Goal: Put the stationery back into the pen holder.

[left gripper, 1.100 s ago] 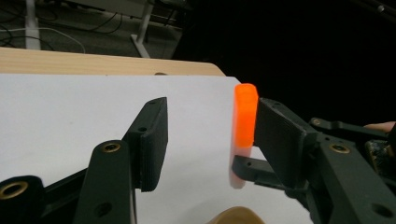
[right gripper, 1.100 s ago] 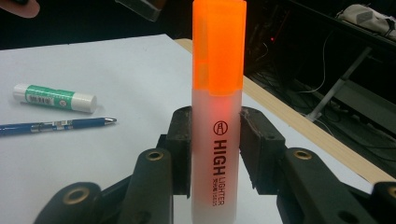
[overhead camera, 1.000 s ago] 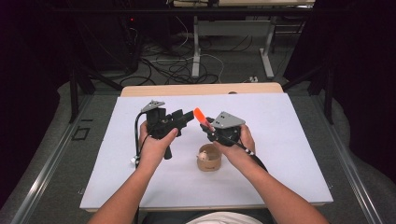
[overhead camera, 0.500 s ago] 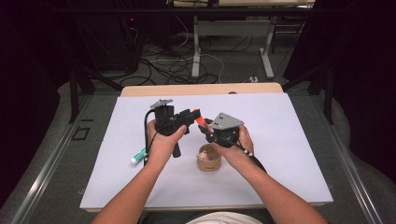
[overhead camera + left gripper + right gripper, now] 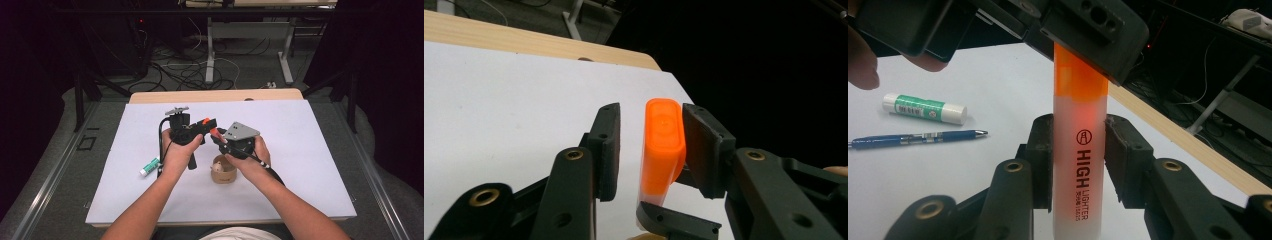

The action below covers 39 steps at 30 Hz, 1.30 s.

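Right claw (image 5: 1078, 145) (clamped) on highlighter (image 5: 1079, 165)

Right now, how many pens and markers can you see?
2: an orange-capped highlighter held in the right gripper, and a blue ballpoint pen lying on the white table. Others may be hidden.

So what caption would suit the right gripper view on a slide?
Right gripper clamps an orange highlighter while the left gripper closes around its cap.

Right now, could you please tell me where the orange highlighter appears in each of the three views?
High view: highlighter at centre, between the two hand-held grippers.
Left gripper view: its orange cap at centre, end-on, between the black jaws.
Right gripper view: upright at centre, its white barrel clamped.
Shared landmark: the white table.
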Tool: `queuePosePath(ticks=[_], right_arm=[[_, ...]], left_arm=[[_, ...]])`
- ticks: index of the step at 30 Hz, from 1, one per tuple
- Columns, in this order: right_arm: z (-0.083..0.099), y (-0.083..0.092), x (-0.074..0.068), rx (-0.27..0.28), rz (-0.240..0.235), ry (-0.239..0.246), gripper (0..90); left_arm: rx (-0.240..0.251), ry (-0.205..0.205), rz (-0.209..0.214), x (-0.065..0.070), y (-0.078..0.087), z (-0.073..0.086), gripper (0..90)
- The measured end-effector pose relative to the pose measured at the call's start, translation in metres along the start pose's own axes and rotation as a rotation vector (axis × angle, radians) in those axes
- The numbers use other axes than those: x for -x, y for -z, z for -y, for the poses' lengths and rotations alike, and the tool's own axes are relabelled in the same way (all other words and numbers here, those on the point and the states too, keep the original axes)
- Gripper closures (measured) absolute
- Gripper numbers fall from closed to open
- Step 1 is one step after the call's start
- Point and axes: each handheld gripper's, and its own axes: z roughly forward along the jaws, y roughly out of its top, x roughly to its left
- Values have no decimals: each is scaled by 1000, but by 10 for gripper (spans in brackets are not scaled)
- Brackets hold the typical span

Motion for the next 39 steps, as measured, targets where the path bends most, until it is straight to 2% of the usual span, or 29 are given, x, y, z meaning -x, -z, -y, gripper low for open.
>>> queuePosePath(ticks=[6,15,21,28,30,33,37,39], right_arm=[[0,0,-1,1,0,-3,658],[1,0,-1,-4,-5,-2,658],[1,0,-1,-7,-6,-3,658],[1,-1,0,3,-13,-10,656],[1,-1,1,5,-19,-10,655],[0,0,1,10,-35,-16,603],[-1,1,1,-12,-62,-10,518],[0,2,1,-3,-64,-11,478]], left_arm=[[-12,26,3,0,-3,1,656],[-31,39,12,1,-2,0,736],[-26,49,5,2,-3,0,740],[-38,32,-2,2,-2,-1,745],[-27,39,-2,3,-2,-1,746],[-34,22,3,2,0,-3,747],[-28,3,-1,3,1,-4,747],[-16,-4,-4,4,2,-5,747]])
